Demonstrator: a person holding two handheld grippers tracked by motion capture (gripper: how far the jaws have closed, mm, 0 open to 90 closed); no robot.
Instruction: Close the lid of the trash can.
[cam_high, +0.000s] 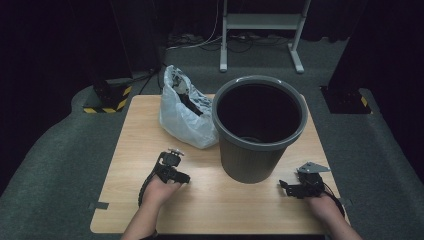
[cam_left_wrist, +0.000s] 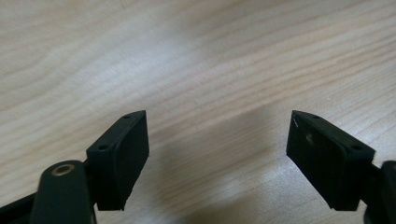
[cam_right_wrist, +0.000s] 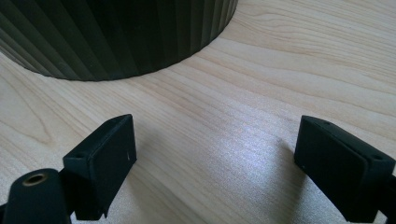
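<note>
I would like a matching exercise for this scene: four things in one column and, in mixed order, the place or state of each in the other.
Things:
1. bin
2. bag
3. left gripper
4. right gripper

Places or states:
A. white, crumpled, at the table's far left
B. open, the bin's ribbed wall just ahead
C. grey, upright, in the middle of the table
D. open over bare wood

Pairs: 1-C, 2-A, 3-D, 4-B

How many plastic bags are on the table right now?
1. The white plastic bag sits at the table's far left, touching the grey bin. The bin's dark inside could hide another.
</note>
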